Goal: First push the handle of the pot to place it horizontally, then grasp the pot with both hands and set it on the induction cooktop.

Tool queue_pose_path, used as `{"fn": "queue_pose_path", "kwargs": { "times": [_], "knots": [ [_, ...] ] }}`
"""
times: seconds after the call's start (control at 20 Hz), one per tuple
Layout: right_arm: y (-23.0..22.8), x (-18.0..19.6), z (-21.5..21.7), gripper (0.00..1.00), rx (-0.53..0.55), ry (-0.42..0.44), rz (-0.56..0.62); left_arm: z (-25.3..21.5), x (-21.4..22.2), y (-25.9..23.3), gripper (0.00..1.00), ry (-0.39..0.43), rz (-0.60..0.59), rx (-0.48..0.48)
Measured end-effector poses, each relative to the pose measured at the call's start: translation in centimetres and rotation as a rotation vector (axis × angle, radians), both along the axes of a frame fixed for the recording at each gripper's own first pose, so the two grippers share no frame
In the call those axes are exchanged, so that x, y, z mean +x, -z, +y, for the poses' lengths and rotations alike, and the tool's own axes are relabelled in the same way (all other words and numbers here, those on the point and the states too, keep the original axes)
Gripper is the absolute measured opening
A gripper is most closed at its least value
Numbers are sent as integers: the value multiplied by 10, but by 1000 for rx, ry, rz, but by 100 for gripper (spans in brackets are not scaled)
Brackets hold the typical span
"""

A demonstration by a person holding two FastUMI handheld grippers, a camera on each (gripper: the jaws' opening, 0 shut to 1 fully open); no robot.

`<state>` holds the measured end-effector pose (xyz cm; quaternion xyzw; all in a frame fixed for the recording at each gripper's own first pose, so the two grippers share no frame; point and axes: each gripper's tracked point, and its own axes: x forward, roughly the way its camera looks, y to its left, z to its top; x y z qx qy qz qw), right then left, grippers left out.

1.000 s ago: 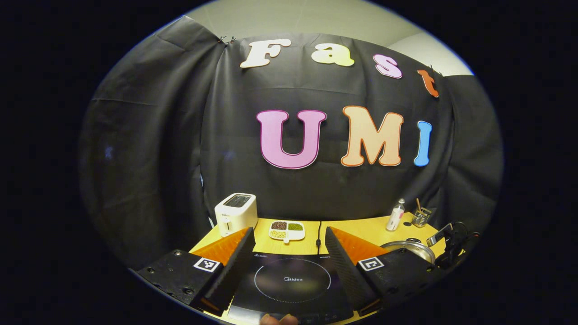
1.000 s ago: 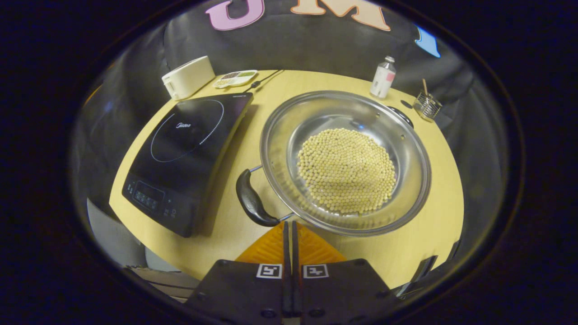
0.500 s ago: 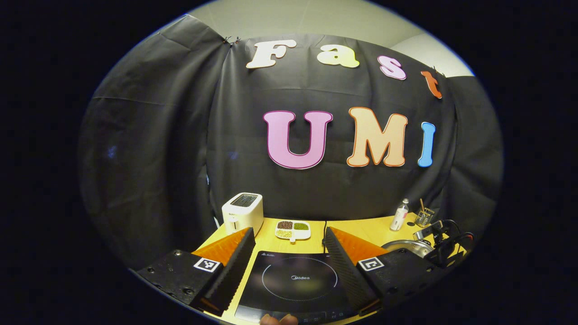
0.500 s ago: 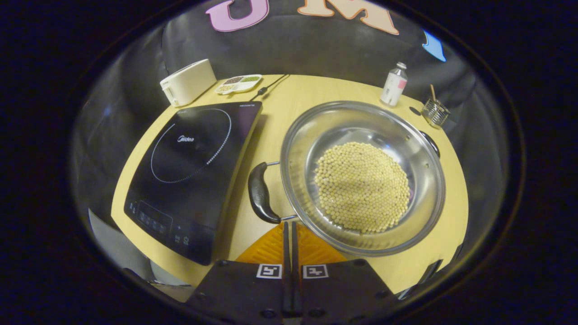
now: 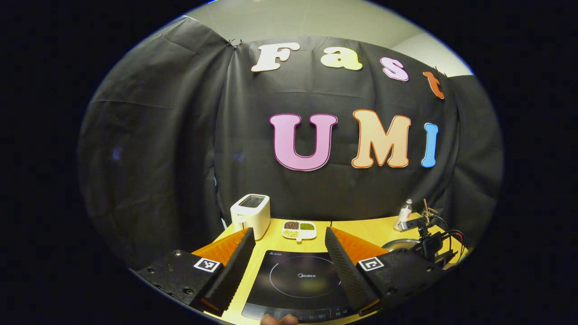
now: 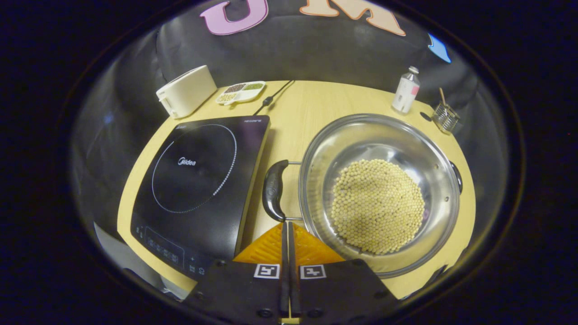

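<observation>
Pot (image 6: 379, 194), stainless, loaded with pale round beans (image 6: 378, 205), sits on the yellow table (image 6: 311, 104) at right of centre in the right gripper view, just beside the black induction cooktop (image 6: 198, 171) and not on it. Its near black handle (image 6: 273, 189) lies in the gap between pot and cooktop, at centre of frame; the far handle (image 6: 457, 177) shows at the opposite rim, so the pair runs roughly left to right across the picture. Judgement: the handle-push step looks near complete or complete; the two-handed lift and the placing on the cooktop remain undone. Right gripper (image 6: 288, 225) has its fingers pressed together, holding nothing, tips just below the lower end of the near handle; contact cannot be confirmed. Left gripper (image 5: 286, 253), in the left gripper view, stands spread wide and empty at bottom centre above the cooktop (image 5: 300, 284), with the pot rim (image 5: 399, 244) at lower right, well apart from it. Toaster (image 6: 185, 90) and sectioned dish (image 6: 240, 91) sit at upper left.
</observation>
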<state>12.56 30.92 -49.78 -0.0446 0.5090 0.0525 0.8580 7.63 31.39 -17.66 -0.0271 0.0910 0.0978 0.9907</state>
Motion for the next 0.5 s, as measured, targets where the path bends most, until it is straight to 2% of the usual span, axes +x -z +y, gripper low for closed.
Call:
{"fn": "queue_pose_path", "kwargs": {
  "times": [0.1,0.25,0.3,0.5],
  "knots": [
    [0,5,3,1,4,9,-5,-1,-4,-3,95,0,-3,4],
    [-1,6,4,5,23,38,5,-6,-7,-8,95,9,-9,12],
    [-4,6,4,2,28,34,4,-7,-8,-10,95,12,-12,17],
    [-32,4,-8,0,103,73,-26,-23,-1,-11,95,40,-14,16]
  ]
}}
